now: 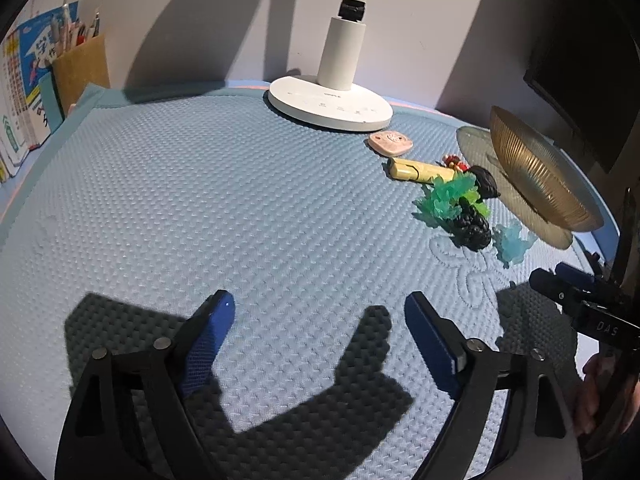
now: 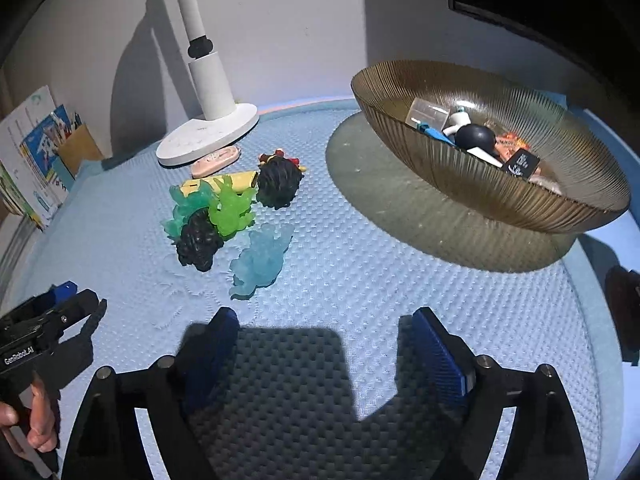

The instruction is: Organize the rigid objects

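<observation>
A cluster of small toys lies on the blue mat: a pale blue figure (image 2: 262,258), a black figure (image 2: 198,242), a bright green figure (image 2: 232,210), a teal figure (image 2: 188,206), a dark round head (image 2: 278,184), a yellow tube (image 2: 240,180) and a pink piece (image 2: 216,160). The ribbed amber bowl (image 2: 520,196) at the right holds several items. My right gripper (image 2: 324,344) is open and empty, short of the cluster. My left gripper (image 1: 320,328) is open and empty, left of the toys (image 1: 460,208).
A white lamp base (image 1: 330,106) stands at the back by the wall. Books and a brown pen holder (image 1: 82,70) stand at the far left. The bowl (image 1: 540,172) shows at the right in the left wrist view. A dark screen is at the upper right.
</observation>
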Available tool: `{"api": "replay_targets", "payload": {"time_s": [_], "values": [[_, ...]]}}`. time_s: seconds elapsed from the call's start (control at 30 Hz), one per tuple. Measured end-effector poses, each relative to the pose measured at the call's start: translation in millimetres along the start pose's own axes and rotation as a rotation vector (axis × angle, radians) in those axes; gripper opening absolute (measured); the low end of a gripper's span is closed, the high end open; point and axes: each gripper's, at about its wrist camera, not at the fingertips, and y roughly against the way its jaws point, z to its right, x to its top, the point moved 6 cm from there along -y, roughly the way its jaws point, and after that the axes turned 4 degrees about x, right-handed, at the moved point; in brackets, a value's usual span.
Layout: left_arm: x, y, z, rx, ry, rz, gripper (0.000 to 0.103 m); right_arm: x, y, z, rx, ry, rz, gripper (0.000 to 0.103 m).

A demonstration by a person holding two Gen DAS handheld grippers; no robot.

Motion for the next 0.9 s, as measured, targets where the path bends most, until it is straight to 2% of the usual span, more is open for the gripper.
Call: {"api": "replay_targets", "payload": {"time_s": [0.2, 0.33, 0.9], "values": [[-0.9, -1.4, 1.1, 0.001, -0.017, -0.010, 0.096, 1.4, 2.2, 0.1, -0.023, 0.004, 0.012, 0.095], [-0.6, -2.3, 0.6, -0.004, -0.017, -0.015, 0.100, 0.7, 3.3, 2.3, -0.014, -0.008, 0.014, 0.095], [-3.4, -3.8, 2.1, 0.008, -0.026, -0.018, 0.102, -0.6, 2.1, -0.4, 0.002, -0.009, 0.005, 0.096]]}}
